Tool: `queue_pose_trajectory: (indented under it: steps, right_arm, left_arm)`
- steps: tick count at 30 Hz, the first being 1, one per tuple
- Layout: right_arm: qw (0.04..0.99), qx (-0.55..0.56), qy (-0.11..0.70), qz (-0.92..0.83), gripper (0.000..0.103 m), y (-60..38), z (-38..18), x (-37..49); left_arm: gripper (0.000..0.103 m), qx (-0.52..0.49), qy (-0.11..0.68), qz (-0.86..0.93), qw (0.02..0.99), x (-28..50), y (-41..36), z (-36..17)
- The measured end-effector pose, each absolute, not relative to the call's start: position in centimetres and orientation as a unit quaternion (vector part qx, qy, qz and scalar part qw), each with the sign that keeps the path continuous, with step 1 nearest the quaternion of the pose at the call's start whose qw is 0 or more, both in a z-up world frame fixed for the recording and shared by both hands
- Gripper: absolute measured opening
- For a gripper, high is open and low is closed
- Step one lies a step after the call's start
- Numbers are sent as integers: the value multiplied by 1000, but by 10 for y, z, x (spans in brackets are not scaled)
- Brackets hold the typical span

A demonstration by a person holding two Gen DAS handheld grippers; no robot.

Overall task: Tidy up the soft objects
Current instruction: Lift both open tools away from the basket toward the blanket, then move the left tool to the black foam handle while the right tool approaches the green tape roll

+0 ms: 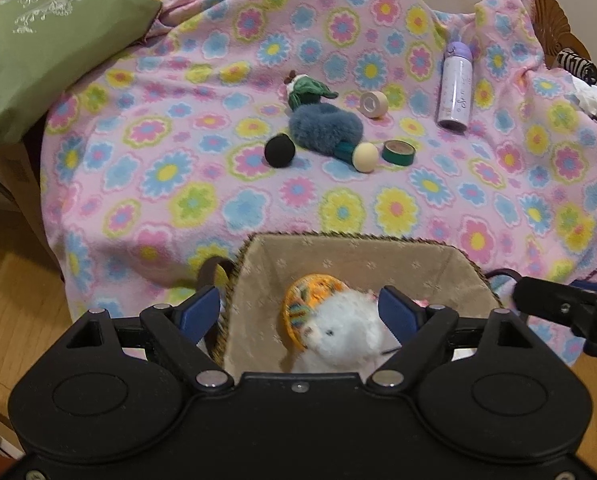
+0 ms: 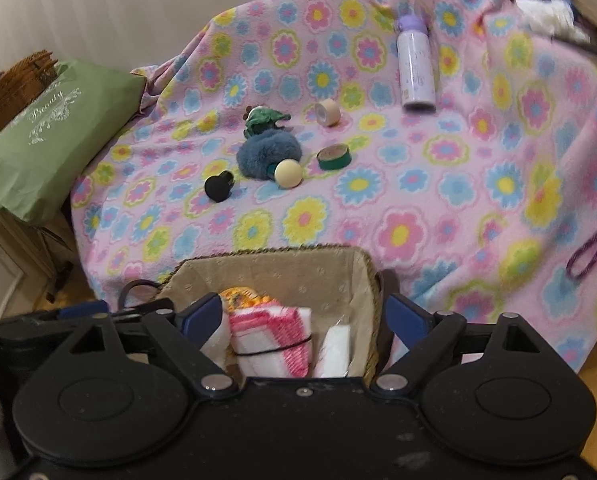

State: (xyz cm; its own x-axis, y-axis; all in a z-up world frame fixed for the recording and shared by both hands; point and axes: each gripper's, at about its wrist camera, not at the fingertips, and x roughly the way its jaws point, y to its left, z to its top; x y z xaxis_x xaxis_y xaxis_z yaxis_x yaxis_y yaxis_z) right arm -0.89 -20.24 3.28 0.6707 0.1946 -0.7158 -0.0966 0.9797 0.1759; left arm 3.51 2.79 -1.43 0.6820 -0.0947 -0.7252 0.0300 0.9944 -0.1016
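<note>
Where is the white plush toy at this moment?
The white plush toy lies inside the lined basket, at the bottom centre of the left wrist view, beside an orange knitted piece.

Soft indoor light, fisheye-bent edges, right view blurred

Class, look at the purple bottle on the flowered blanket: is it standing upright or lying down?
Lying down. The purple bottle rests lengthwise on the flowered blanket, cap toward the far edge, base toward the camera.

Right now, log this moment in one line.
left gripper open over basket | right gripper open | white plush in basket | blue fluff on blanket
</note>
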Motion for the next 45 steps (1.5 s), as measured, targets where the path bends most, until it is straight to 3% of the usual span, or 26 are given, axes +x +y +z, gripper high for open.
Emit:
queue_pose_trajectory:
  steps: [15,45]
  right_arm:
    - [921,3,387,51,102,-204,28,59]
    - [905,-22,422,58,102,-180,-18,194]
  left_arm:
    - [84,22,392,-12,919,105,37,-14]
    - [84,45,420,-27,906,234,33,-73]
